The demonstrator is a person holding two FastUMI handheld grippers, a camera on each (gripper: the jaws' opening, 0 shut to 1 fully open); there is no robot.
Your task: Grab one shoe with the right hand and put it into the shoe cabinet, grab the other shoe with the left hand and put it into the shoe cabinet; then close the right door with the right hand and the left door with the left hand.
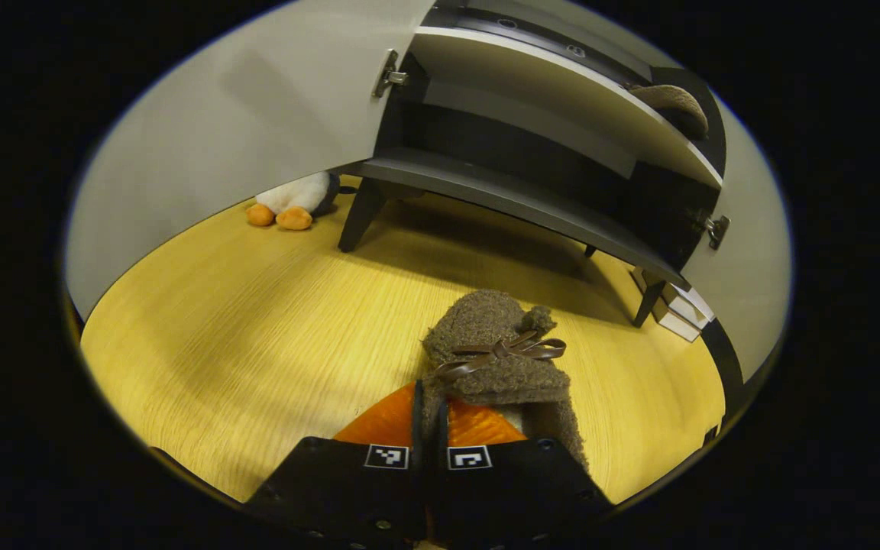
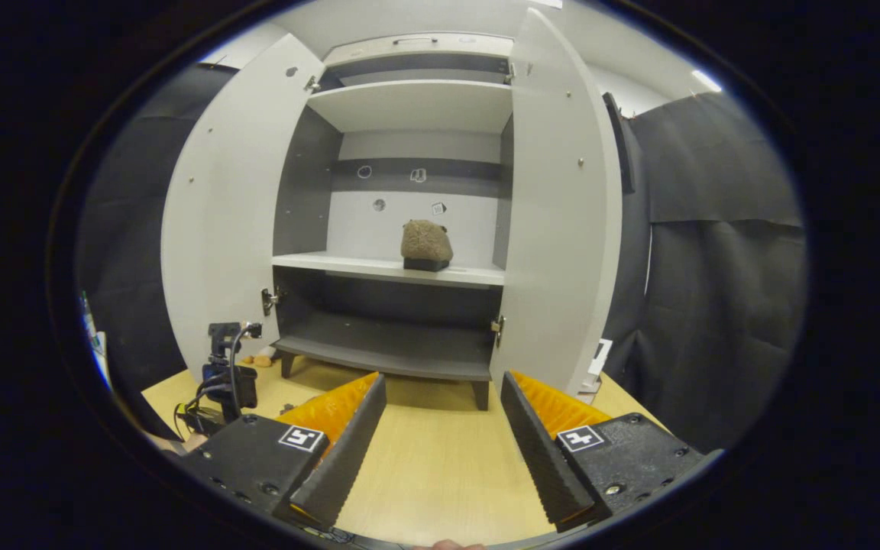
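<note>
Brown fleece covers the shoe (image 1: 495,359) that the left hand-held gripper (image 1: 430,428) has clamped at the heel collar: in the left gripper view both fingers press together on the fabric edge, with a brown leather bow (image 1: 503,353) lying across the top of the shoe just ahead of them. This shoe sits over the pale wood-grain floor (image 1: 257,328), toe pointing toward the shoe cabinet (image 1: 516,153), near its dark bottom shelf (image 1: 509,200) but outside it. Whether the sole touches the floor cannot be told.

The other shoe (image 2: 425,244) stands on the white middle shelf (image 2: 379,266) of the cabinet, right of centre; in the left gripper view it shows at the far right end of that shelf. In the right gripper view the right hand-held gripper (image 2: 440,428) is released, its fingers spread wide apart with nothing between them, facing the cabinet from well back.

Both doors stand open: the left door (image 2: 218,214) and the right door (image 2: 562,214) swing outward on either side of the shelves. A metal hinge (image 1: 390,75) shows on the left door's inner edge. At lower left in the right gripper view, the left gripper's body and cables appear just in front of the left door. A white plush toy (image 1: 299,200) with orange feet lies on the floor by the cabinet's front leg (image 1: 356,218).
</note>
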